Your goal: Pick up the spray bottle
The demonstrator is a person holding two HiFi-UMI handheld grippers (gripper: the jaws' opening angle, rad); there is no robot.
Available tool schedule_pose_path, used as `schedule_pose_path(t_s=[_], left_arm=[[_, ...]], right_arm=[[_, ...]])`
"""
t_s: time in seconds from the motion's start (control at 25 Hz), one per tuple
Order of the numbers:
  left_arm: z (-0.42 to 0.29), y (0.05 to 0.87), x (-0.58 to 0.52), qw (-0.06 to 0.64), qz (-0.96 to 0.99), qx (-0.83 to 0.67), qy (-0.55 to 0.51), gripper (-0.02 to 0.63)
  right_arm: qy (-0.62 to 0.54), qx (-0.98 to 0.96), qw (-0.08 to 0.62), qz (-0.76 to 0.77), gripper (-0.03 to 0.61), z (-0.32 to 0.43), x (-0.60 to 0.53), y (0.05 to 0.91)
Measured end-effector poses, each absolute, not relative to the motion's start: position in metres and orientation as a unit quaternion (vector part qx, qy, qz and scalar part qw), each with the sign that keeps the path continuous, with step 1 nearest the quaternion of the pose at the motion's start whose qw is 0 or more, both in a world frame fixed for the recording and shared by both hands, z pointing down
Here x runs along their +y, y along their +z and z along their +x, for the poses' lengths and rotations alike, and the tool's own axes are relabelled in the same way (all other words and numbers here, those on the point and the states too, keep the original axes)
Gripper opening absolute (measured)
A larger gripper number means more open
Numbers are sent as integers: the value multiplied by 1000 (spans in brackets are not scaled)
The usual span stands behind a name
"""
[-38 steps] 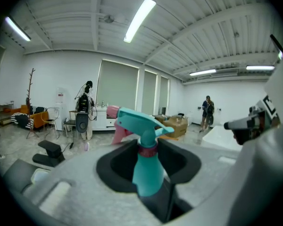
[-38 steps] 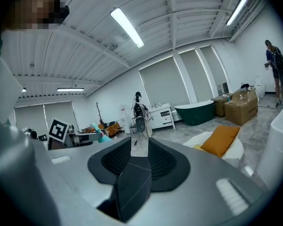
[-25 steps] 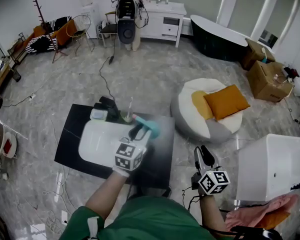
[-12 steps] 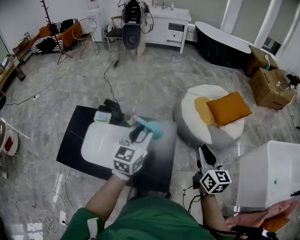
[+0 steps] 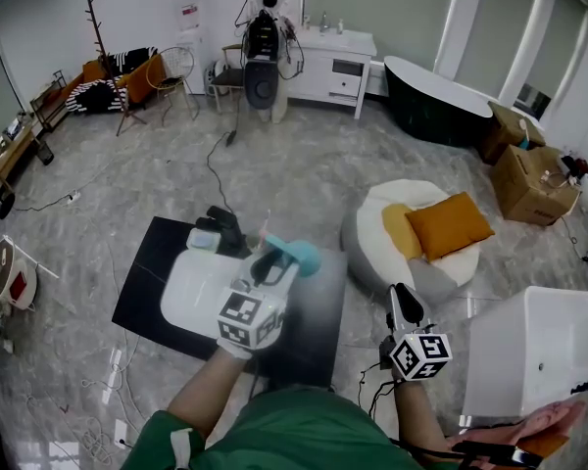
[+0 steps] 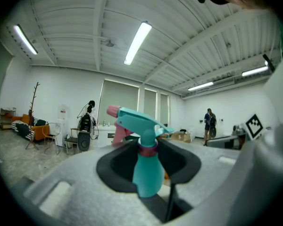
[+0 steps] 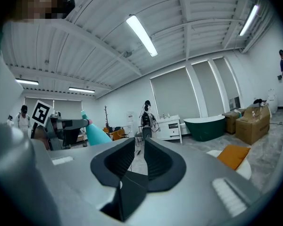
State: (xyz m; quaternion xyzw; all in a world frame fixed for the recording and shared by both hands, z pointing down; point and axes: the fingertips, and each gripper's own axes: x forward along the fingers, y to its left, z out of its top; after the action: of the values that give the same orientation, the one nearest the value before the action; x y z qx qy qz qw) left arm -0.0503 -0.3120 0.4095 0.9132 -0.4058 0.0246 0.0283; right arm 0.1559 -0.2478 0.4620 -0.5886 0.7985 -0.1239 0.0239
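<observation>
A teal spray bottle (image 5: pixel 296 256) with a pink nozzle and collar is held above the white basin (image 5: pixel 188 292), lying roughly level in the head view. My left gripper (image 5: pixel 270 263) is shut on it. In the left gripper view the bottle (image 6: pixel 147 174) stands upright between the dark jaws, clamped around its neck, and the left gripper (image 6: pixel 148 150) fills the lower frame. My right gripper (image 5: pixel 404 307) hangs lower right, apart from the bottle, its jaws together with nothing between them. The right gripper view shows the right gripper (image 7: pixel 140 162) with its jaws together and the bottle (image 7: pixel 97 135) off to the left.
The basin rests on a black mat (image 5: pixel 137 284) on the marble floor, with small dark items (image 5: pixel 221 226) at its far rim. A white beanbag with an orange cushion (image 5: pixel 449 225) lies to the right, a white tub (image 5: pixel 539 351) at far right. Cables cross the floor.
The view has tilted slightly, so the room sits lower in frame. The left gripper still holds the bottle over the basin; the right gripper has barely moved.
</observation>
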Motion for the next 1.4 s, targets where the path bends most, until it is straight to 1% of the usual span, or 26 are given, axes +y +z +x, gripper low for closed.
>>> schedule_pose_path(t_s=[0.16, 0.4, 1.4], left_arm=[[-50, 397, -311, 14, 913, -408, 20, 129], [-46, 385, -307, -26, 910, -412, 32, 129], [-38, 386, -310, -21, 909, -415, 34, 129]], right_arm=[[-106, 801, 25, -588, 63, 156, -252, 453], [-90, 805, 37, -585, 63, 157, -257, 441], [-95, 809, 37, -579, 63, 168, -262, 444]])
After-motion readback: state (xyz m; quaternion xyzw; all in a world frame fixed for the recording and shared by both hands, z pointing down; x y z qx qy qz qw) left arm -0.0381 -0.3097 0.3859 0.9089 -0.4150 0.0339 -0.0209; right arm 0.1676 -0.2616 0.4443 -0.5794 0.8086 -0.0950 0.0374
